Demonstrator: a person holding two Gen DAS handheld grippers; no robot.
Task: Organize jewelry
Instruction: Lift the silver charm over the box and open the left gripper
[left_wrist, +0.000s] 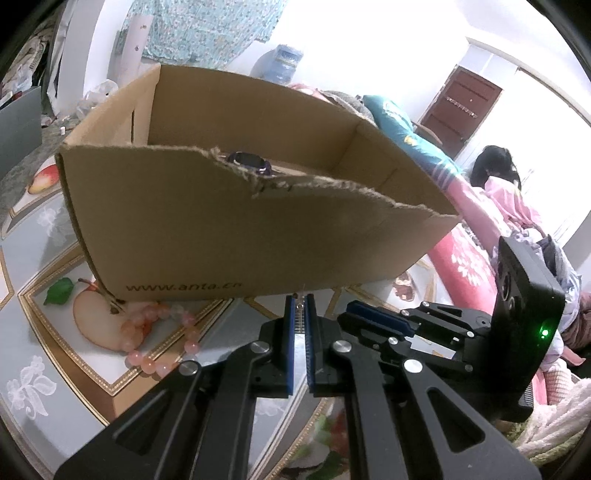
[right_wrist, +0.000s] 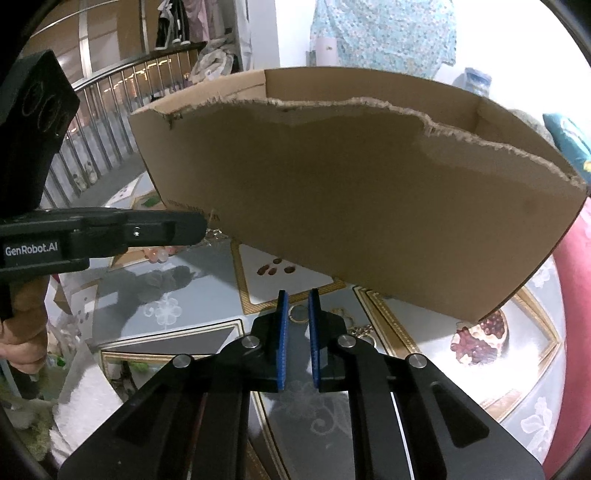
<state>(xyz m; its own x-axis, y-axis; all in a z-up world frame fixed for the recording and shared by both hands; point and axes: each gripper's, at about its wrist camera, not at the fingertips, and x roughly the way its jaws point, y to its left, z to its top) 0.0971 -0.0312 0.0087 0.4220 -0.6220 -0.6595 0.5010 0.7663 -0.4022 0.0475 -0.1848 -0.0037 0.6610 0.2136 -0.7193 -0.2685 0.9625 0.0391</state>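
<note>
My left gripper (left_wrist: 300, 301) hovers low in front of the torn cardboard box (left_wrist: 229, 229). Its blue pads are shut, with a thin pale chain (left_wrist: 301, 310) showing in the slit between them. A pink bead bracelet (left_wrist: 162, 332) lies on the table to its left, against the box. A dark purple watch (left_wrist: 251, 164) rests inside the box. My right gripper (right_wrist: 297, 295) is down at the tabletop before the box (right_wrist: 369, 206), its pads closed on a small gold ring (right_wrist: 297, 314). A gold chain (right_wrist: 364, 330) lies just right of it.
The patterned glass table (right_wrist: 177, 280) carries fruit prints and gold borders. A person in pink (left_wrist: 502, 192) sits at the right beside pink bedding (left_wrist: 461, 266). A railing (right_wrist: 110, 110) stands behind the box at the left. A hand (right_wrist: 26, 332) holds the left tool.
</note>
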